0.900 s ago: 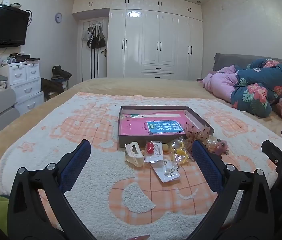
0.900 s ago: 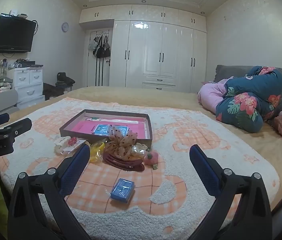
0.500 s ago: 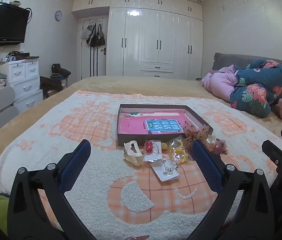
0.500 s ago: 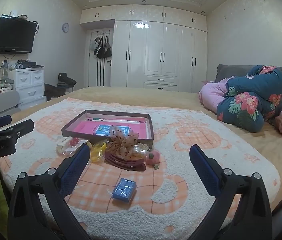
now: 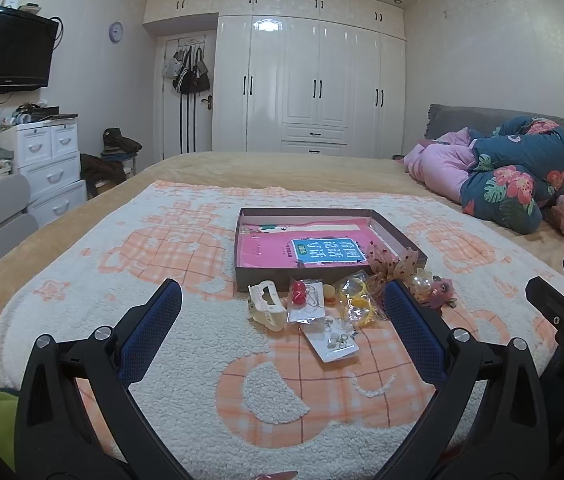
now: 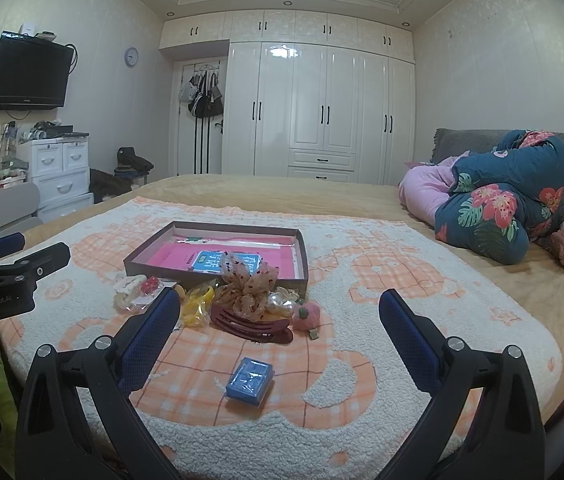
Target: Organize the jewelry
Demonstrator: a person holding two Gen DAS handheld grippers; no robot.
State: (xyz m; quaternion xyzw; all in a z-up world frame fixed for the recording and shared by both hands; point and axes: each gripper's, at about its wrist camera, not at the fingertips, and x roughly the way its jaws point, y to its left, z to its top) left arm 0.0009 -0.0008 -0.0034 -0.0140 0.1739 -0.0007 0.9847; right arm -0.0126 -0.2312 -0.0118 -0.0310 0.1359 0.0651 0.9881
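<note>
**Both grippers poised, nothing picked up yet**

On the far left, the left gripper (image 5: 282,300) hovers above the fleecy white-and-orange checked blanket (image 5: 186,368), its blue-padded fingers spread wide and empty. Ahead of it the jewelry lies in a loose heap against the front wall of the shallow brown cardboard box with a pink lining (image 5: 242,248). From the left: a cream plastic hair claw (image 5: 266,307), a clear packet with red beads (image 5: 301,300), a flat white earring card in a sleeve (image 5: 333,340), a crumpled clear bag of yellow pieces (image 5: 355,300), a sheer spotted fabric bow (image 6: 248,284) over a dark red plastic hair claw (image 6: 252,326), and a fuzzy pink strawberry charm (image 6: 305,312). A small blue box (image 6: 250,380) lies apart, nearest the right gripper (image 6: 280,320), whose fingers are likewise wide and hold nothing.

The risks, as I judge them: the packets overlap, so a pinch on one may drag its neighbour; the slick sleeves could slip from the pads; and fingers pressed into the deep pile may snag fleece instead of the thin card.

What the clear bags contain is hard to make out, pale round pieces behind the bow are half hidden, and the fingers cut off part of the heap in both views.
</note>
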